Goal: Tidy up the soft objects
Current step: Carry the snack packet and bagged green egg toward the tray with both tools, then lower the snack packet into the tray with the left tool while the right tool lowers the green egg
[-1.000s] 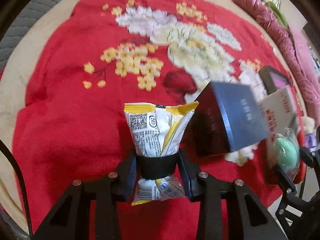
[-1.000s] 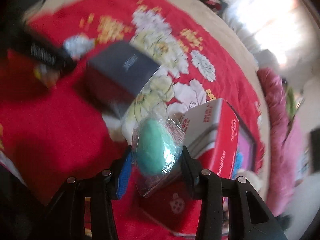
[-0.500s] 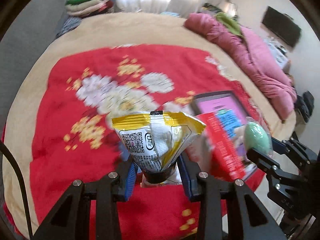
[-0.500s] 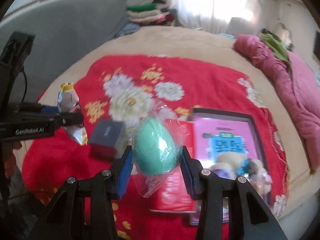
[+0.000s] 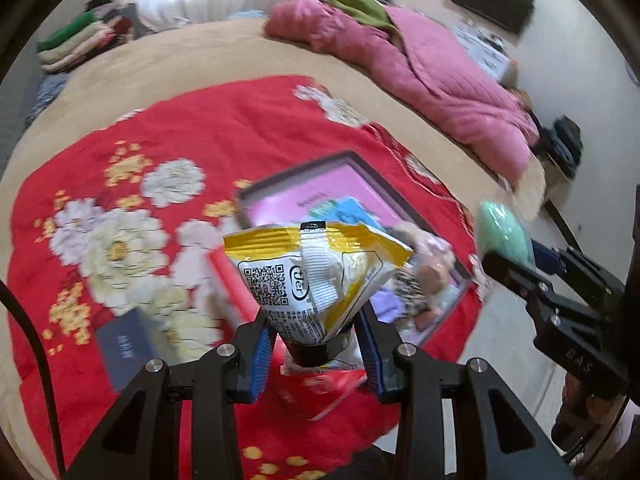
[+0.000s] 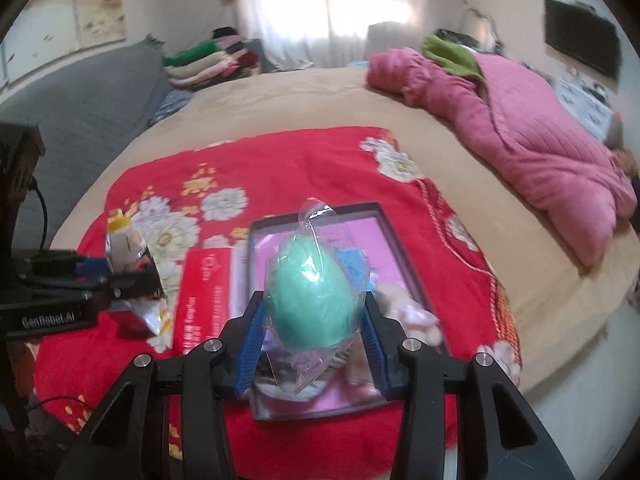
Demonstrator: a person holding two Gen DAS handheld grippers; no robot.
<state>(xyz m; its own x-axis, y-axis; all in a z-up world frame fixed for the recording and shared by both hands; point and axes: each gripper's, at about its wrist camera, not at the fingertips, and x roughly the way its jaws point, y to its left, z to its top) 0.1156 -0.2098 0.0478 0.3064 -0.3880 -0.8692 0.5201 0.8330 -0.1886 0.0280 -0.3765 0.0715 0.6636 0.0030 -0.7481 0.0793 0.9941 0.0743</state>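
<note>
Red floral blanket (image 6: pixel 280 160) over tan bed (image 6: pixel 320 96), pink quilt (image 6: pixel 540 132) beside.

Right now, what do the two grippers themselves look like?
Both are black angular frames with silver screw heads and blue ribbed pads. The left gripper has a black cable beside it and white "GenRobot.AI" lettering on its side. The right gripper matches.

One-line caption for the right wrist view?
Right gripper clamps a plastic-wrapped teal egg-shaped sponge above an open dark-rimmed pink-lined box on a red floral blanket.
</note>
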